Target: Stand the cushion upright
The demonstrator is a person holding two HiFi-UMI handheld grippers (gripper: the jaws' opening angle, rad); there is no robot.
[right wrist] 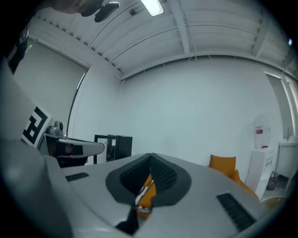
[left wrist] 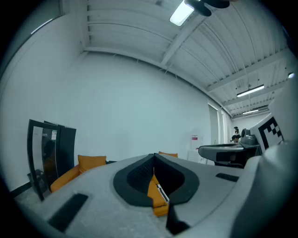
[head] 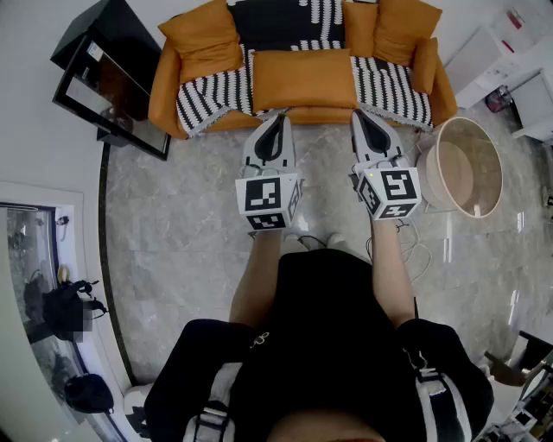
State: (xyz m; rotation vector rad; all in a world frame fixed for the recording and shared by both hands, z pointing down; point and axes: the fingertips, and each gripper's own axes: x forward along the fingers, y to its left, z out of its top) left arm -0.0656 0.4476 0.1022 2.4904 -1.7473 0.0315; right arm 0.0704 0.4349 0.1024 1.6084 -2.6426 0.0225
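Note:
An orange sofa (head: pixel 164 91) draped with a black-and-white striped blanket (head: pixel 212 91) stands ahead. A long orange cushion (head: pixel 302 78) lies flat on the middle of its seat. My left gripper (head: pixel 278 116) is shut and empty, its tip just short of the seat's front edge, near the cushion's left corner. My right gripper (head: pixel 359 113) is likewise shut and empty, near the cushion's right corner. Neither touches the cushion. In the left gripper view the closed jaws (left wrist: pixel 153 156) let only a sliver of orange show between them; the right gripper view (right wrist: pixel 150 156) shows the same.
Other orange cushions (head: pixel 200 36) (head: pixel 406 26) lean upright against the sofa back. A black cabinet (head: pixel 108 78) stands left of the sofa, a round wooden tub (head: pixel 462 168) to its right. White furniture (head: pixel 484 52) is at the far right. A dark bag (head: pixel 60 311) lies on the left.

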